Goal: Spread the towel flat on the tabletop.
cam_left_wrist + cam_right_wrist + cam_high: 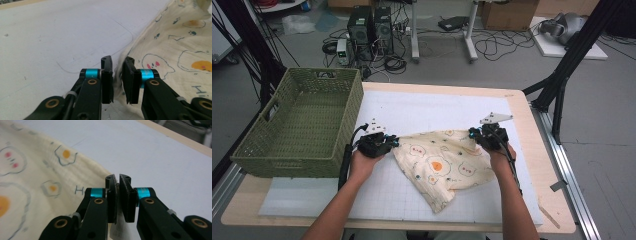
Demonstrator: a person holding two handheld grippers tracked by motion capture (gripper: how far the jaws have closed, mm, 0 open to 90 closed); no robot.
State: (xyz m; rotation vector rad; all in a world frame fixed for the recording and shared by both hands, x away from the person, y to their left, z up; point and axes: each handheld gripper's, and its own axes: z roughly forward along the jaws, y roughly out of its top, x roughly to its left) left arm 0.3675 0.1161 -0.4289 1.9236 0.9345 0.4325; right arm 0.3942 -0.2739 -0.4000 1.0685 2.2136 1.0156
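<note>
The green basket (299,125) holds nothing. Right of the basket, the left tongs (117,72) and right tongs (119,192) each pinch an edge of the cloth (444,162) on the surface (422,107).

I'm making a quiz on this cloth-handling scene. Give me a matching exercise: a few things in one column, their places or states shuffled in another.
Things:
1. basket
2. cloth
3. left gripper
4. right gripper

States:
A. clamped on the cloth's right edge
B. green, on the table's left side
C. cream, egg-printed, stretched between both grippers
D. jaws slightly apart around the cloth's left edge

Pairs: 1-B, 2-C, 3-D, 4-A
</note>
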